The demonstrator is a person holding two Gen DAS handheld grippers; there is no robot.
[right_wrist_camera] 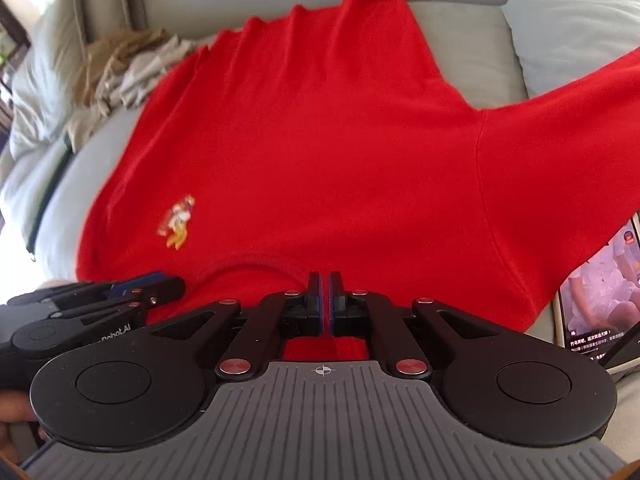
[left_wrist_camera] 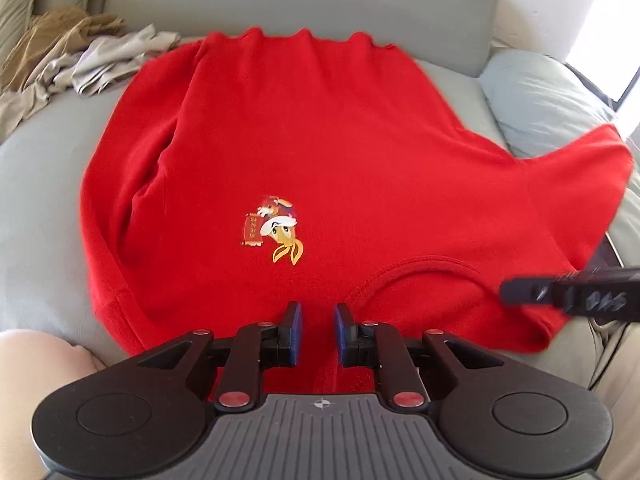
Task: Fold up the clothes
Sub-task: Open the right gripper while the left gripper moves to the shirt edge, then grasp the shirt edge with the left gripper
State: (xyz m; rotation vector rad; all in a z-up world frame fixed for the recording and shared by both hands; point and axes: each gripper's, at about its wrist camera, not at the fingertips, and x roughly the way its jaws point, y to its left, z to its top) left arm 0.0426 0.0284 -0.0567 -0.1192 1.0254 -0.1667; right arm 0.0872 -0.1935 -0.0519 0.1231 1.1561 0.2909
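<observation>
A grey sofa [left_wrist_camera: 40, 200] carries the work; a heap of beige clothes [left_wrist_camera: 72, 56] sits at upper left of the left view. The red sweatshirt [left_wrist_camera: 320, 152] lies spread front-up across the seat, collar at lower centre, one sleeve reaching right. Your left tongs [left_wrist_camera: 317, 330] stand spread over the collar edge, holding nothing. Your right tongs [right_wrist_camera: 324, 300] are pressed together, seemingly pinching collar fabric. Expect soft, limp, light knit; grip the shoulder seams.
</observation>
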